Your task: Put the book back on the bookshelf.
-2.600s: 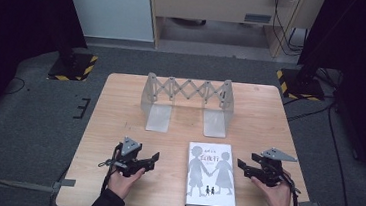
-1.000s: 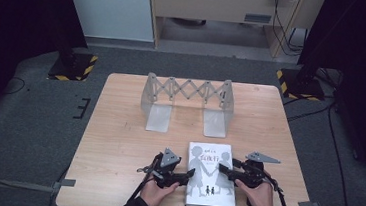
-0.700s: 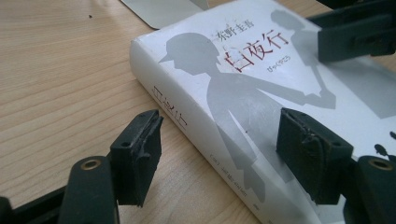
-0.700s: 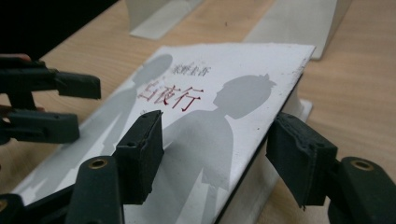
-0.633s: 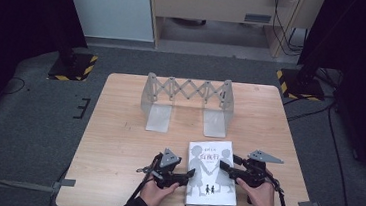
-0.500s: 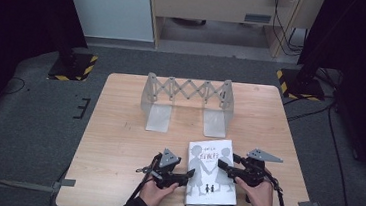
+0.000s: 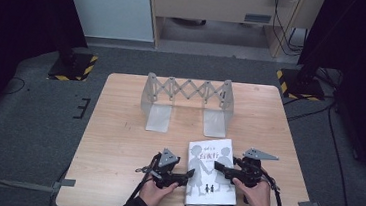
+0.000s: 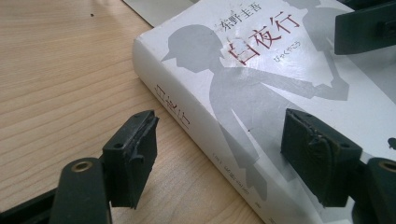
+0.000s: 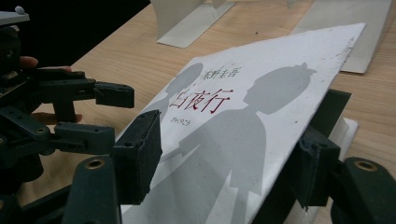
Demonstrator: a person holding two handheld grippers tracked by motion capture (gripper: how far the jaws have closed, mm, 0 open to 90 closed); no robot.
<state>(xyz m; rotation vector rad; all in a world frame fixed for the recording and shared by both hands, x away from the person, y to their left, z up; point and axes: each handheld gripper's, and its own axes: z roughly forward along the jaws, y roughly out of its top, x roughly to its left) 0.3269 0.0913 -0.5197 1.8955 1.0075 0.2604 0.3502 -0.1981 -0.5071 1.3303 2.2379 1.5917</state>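
Black right tongs [image 9: 224,158] lifting book cover [image 9: 261,93]

A light wooden desk [image 7: 118,127] carries a white book [image 7: 211,171] at its near edge and a grey expanding rack [image 7: 186,103] farther back.

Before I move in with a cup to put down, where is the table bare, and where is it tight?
Bare wood lies left of the book, from the left gripper to the table edge, and right of the expanding book rack. The strip between rack and book is narrow. The near edge is crowded: both the left and right gripper flank the book.
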